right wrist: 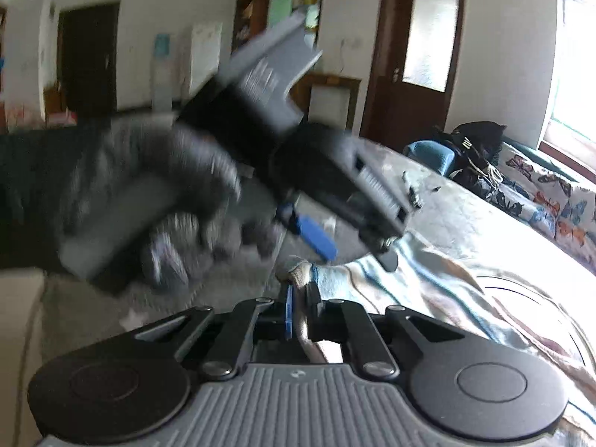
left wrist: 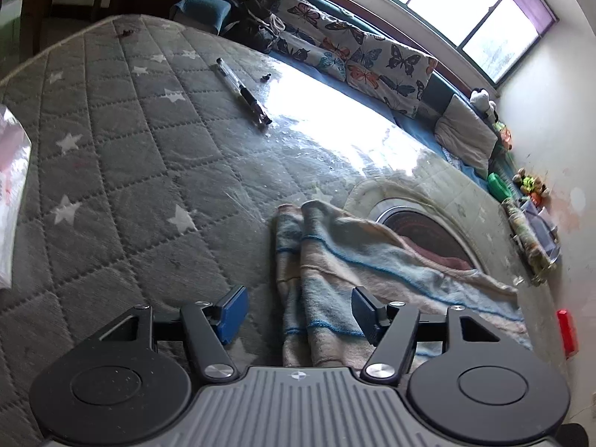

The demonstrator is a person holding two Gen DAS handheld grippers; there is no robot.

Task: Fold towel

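Your gloved hand [right wrist: 156, 201] and the other black and grey gripper [right wrist: 316, 238] it holds look smeared with blur in the right wrist view. The striped blue and pink soft towel [left wrist: 372, 260] runs off under the gripper body, so you cannot see its near edge.

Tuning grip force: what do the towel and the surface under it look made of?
Towel: soft, fuzzy woven cloth, probably terry cotton; it bunches in limp folds, with faded blue and pinkish stripes. Mattress: quilted grey fabric with stitched diamonds and white stars, apparently under clear glossy plastic film, judging by the window glare and fine wrinkles.
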